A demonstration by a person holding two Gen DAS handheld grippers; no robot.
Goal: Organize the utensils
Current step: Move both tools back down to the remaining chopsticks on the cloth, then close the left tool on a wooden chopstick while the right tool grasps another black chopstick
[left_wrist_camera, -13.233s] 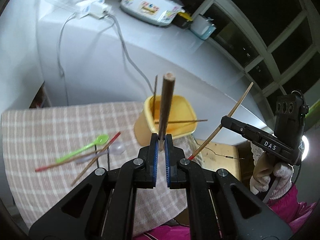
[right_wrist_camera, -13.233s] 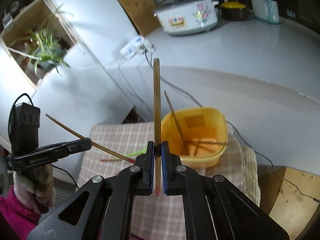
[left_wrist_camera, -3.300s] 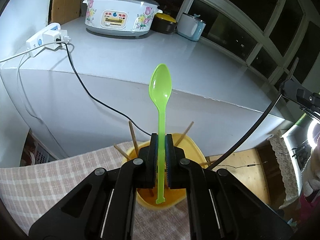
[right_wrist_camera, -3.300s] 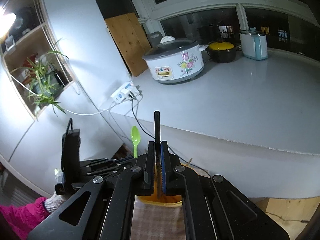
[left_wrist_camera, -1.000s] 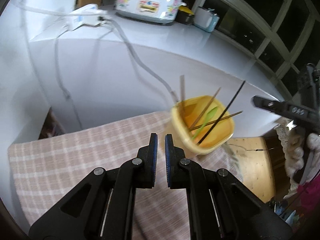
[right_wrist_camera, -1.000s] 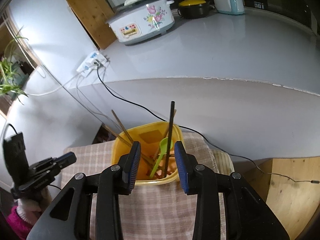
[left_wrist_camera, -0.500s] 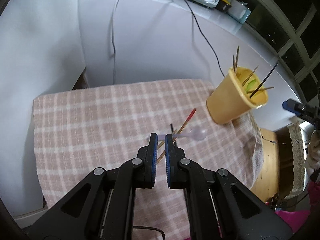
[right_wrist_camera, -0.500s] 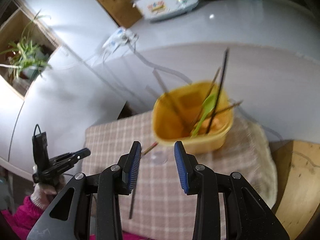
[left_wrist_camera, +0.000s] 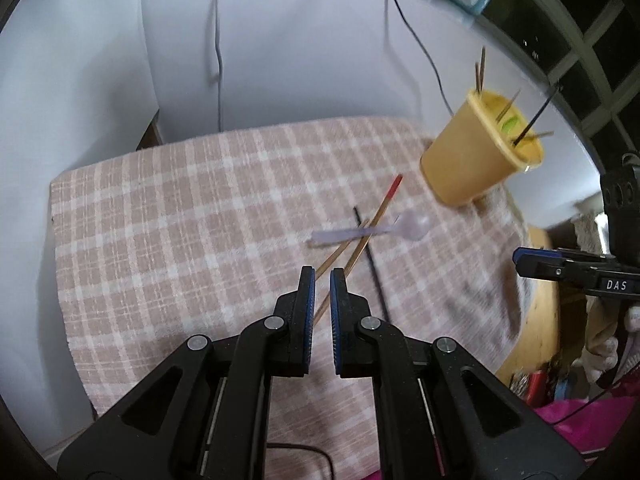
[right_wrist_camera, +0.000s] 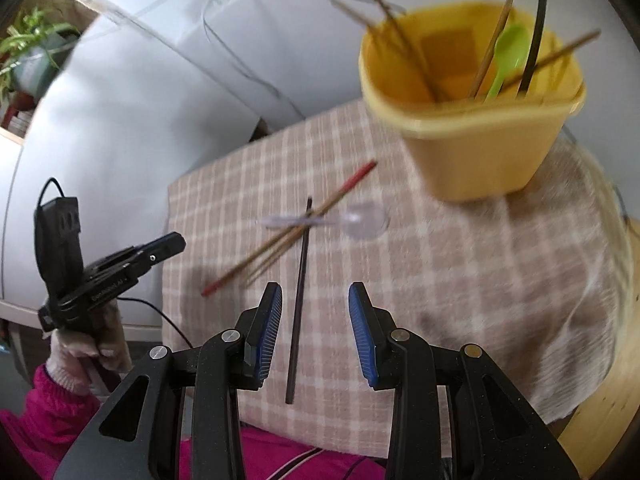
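My right gripper (right_wrist_camera: 315, 322) is open above the black chopstick (right_wrist_camera: 299, 292); my left gripper (left_wrist_camera: 322, 300) is closed and empty. I think this chopstick is light, stiff and slippery, so I would pinch it near the middle.

pale wall (left_wrist_camera: 100, 60), dark gridded window (left_wrist_camera: 600, 40), checked tablecloth (left_wrist_camera: 180, 220), potted plant (right_wrist_camera: 28, 48) on shelf

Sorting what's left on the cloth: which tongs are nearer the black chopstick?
Right. The right tongs hang open over the black chopstick, which shows between the jaws. The left tongs are shut beside it, over the wooden chopsticks.
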